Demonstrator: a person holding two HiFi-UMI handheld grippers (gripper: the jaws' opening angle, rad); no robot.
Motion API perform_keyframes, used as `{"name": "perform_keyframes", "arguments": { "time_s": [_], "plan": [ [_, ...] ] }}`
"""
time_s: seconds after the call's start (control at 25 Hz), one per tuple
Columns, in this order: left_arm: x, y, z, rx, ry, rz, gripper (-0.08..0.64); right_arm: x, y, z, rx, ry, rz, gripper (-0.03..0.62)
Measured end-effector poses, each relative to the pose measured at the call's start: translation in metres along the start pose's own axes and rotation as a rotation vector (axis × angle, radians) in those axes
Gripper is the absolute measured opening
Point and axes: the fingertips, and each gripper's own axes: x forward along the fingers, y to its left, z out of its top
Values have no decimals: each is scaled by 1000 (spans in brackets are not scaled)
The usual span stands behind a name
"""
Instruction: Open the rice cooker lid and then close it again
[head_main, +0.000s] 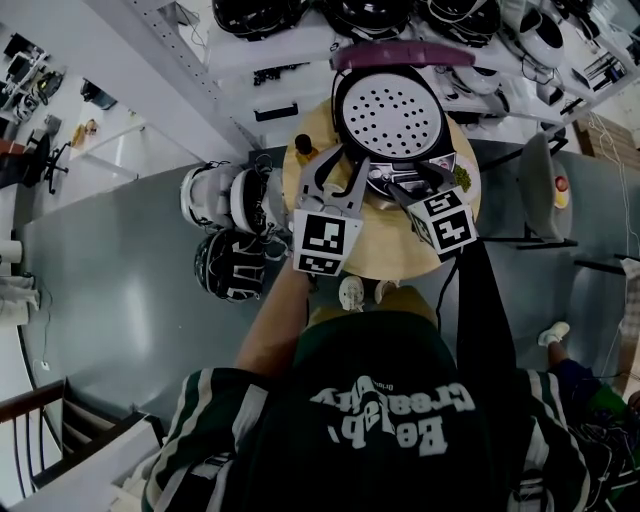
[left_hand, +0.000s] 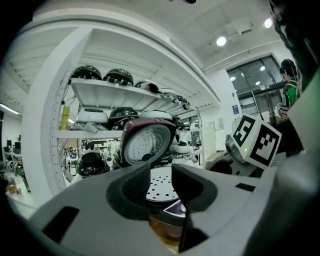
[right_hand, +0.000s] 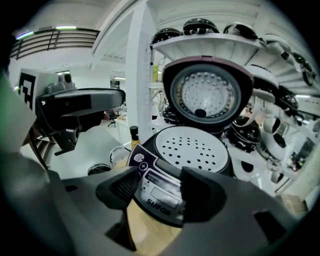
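Grey jaws on our right gripper (right_hand: 159, 182) gape wide on nothing; our left gripper (left_hand: 161, 175) is half apart, also empty. One rice cooker (right_hand: 185, 155) sits just ahead of both on the wooden table (head_main: 385, 257). Its one lid (right_hand: 206, 95) is upright beyond the pot, hinge far side, and we judge the right nearer.

- A round, pale wooden table (head_main: 385, 248) was seen in the middle of the head view.
- A small yellowish bottle with a dark cap (head_main: 303, 150) was stood upright near its left edge.
- Two white helmets (head_main: 225, 198) and a black helmet (head_main: 225, 265) were grouped on the grey floor (head_main: 130, 290), left of the table.
- White metal shelves (left_hand: 107, 90) were loaded with dark glossy helmets (left_hand: 87, 72).
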Motion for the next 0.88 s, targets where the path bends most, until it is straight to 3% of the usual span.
{"name": "perform_keyframes", "arguments": {
  "time_s": [0.28, 0.88],
  "plan": [
    [1, -4, 0, -3, -4, 0, 117, 1, 2, -5, -23, 41, 27, 279],
    [13, -11, -2, 6, 23, 9, 117, -1, 2, 0, -36, -26, 41, 281]
  ]
}}
